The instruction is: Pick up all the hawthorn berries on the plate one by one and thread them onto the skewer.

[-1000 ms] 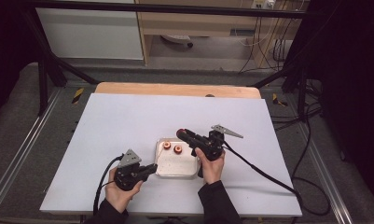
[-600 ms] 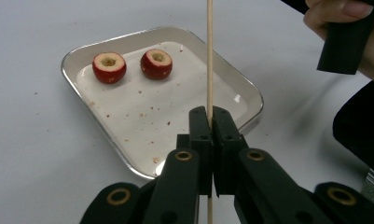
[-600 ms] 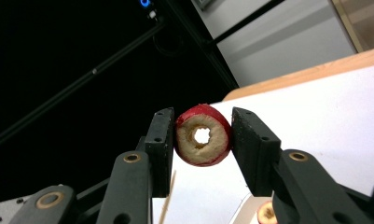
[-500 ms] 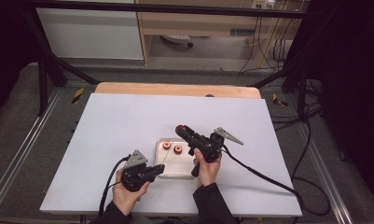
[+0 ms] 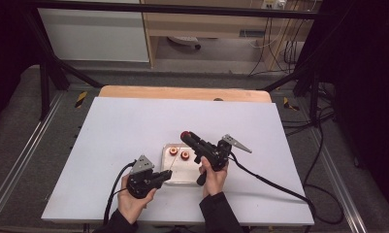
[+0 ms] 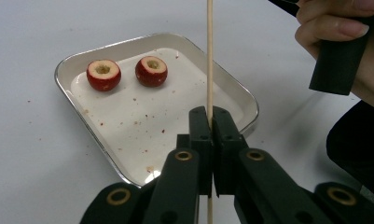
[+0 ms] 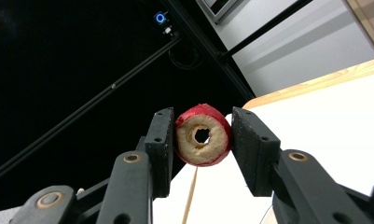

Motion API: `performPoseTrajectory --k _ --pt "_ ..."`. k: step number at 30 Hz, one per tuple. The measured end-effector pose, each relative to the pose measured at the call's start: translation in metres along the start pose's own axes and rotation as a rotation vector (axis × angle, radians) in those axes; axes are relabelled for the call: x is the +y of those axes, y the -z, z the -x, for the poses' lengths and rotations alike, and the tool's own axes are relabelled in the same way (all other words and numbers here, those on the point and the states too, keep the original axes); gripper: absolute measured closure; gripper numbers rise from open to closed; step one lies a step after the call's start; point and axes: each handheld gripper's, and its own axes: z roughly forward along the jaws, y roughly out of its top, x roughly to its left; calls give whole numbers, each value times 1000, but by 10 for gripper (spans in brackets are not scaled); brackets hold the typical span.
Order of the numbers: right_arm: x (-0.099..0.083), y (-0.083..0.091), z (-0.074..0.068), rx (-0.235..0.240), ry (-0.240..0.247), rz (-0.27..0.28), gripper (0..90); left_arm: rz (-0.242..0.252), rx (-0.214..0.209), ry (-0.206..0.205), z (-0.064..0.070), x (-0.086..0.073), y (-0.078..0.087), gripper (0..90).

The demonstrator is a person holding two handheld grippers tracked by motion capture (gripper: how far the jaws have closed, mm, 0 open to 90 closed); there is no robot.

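A shallow metal tray [image 5: 182, 177] lies on the white table and holds two cored red fruit pieces [image 5: 173, 152] [image 5: 185, 155]. In the left gripper view these pieces [image 6: 103, 74] [image 6: 151, 71] sit at the far end of the tray [image 6: 105, 156]. My left gripper [image 5: 167, 175] [image 6: 211, 122] is shut on a thin wooden skewer [image 6: 209, 56] that stands upright at the tray's near edge. My right gripper [image 5: 186, 136] [image 7: 202, 128] is raised above the tray and shut on a third cored red fruit ring [image 7: 203, 136], its hole facing the camera. The skewer tip [image 7: 191, 193] shows just below that ring.
The white table top [image 5: 119, 131] stretches wide to the left, right and back of the tray, with a wooden strip [image 5: 182, 92] at its far edge. Cables [image 5: 274, 182] trail from both grippers. The person's right hand [image 6: 338, 51] holds its handle beside the skewer.
My left gripper has shifted right toward the tray's near edge with the skewer. The right gripper has stayed nearly in place above the tray, still holding the fruit ring.
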Motion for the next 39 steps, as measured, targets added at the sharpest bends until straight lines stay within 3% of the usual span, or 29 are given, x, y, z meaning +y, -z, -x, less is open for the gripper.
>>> performPoseTrajectory --k 26,39 --pt "-1 0 0 -9 27 -5 610 -1 4 -3 0 0 -1 881" --pt "-8 -1 0 -1 11 -21 610 11 11 4 0 0 -1 881"
